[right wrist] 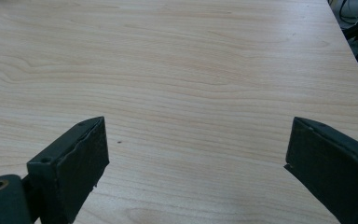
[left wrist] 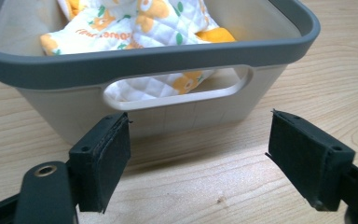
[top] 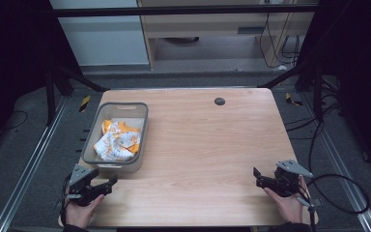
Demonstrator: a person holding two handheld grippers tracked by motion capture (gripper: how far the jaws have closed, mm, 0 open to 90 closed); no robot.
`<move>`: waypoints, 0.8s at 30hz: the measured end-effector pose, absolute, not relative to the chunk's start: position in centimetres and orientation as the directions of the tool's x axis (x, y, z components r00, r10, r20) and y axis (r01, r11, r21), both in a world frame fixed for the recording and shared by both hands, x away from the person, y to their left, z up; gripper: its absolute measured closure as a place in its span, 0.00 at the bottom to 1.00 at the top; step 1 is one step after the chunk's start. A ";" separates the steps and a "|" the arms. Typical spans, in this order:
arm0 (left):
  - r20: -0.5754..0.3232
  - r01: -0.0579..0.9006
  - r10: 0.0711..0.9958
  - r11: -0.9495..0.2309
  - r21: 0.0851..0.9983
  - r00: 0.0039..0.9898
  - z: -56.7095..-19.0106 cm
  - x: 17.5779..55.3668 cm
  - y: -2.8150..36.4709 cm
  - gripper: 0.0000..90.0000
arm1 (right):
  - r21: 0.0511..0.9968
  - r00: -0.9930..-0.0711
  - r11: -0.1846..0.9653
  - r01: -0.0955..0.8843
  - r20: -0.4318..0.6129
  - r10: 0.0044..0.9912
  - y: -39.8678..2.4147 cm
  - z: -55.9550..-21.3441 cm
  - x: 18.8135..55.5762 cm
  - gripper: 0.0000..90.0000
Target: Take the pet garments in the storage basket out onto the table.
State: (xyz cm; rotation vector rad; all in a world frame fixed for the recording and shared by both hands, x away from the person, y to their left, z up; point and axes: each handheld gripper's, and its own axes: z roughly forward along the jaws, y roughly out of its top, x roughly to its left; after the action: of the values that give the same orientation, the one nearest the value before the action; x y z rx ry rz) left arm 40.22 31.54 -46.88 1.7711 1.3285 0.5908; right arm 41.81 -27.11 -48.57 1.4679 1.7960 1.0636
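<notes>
Table: a light wooden table top [top: 198, 140] with a small dark round cap [top: 219, 101] near its far edge.
Bin: a grey rectangular plastic bin with a darker rim and cut-out handles [top: 142, 126] stands on the left part of the table, near the front left corner; in the left gripper view its near wall and handle slot [left wrist: 177, 93] rise just beyond the jaws.
Cloth: a crumpled white quilted cloth with orange print and green specks [top: 117, 141] lies inside the bin, and part of it shows through the handle slot [left wrist: 144, 18].
Left gripper: the black left gripper [top: 107, 182], held in the left hand [top: 79, 212] at the front left corner, sits just in front of the bin, jaws spread wide and empty [left wrist: 198, 158].
Right gripper: the black right gripper [top: 257, 175], held in the right hand [top: 287, 205] near the front right edge, well apart from the bin, jaws spread wide over bare wood [right wrist: 196, 158].
</notes>
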 end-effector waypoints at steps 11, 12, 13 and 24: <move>-0.090 0.552 0.953 -0.089 0.829 0.288 -46.3 39.8 32.0 0.26 | 0.845 -0.259 0.122 0.520 0.020 0.966 -26.5 -48.9 41.9 0.07; -0.090 0.551 0.954 -0.086 0.830 0.284 -46.2 39.8 32.0 0.27 | 0.846 -0.259 0.120 0.519 0.021 0.966 -26.5 -48.9 41.8 0.07; -0.089 0.546 0.956 -0.081 0.834 0.278 -46.0 39.8 32.1 0.27 | 0.847 -0.259 0.119 0.518 0.023 0.966 -26.5 -48.9 41.8 0.07; -0.104 0.522 0.951 -0.065 0.850 0.290 -44.8 39.8 32.1 0.27 | 0.848 -0.274 0.135 0.512 0.013 0.962 -26.0 -49.0 41.7 0.07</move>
State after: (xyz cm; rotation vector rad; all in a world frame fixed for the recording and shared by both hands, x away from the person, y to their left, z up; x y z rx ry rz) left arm 39.80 32.09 -44.83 1.7133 1.3496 0.6393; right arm 41.73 -26.01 -48.95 1.4137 1.8591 1.0427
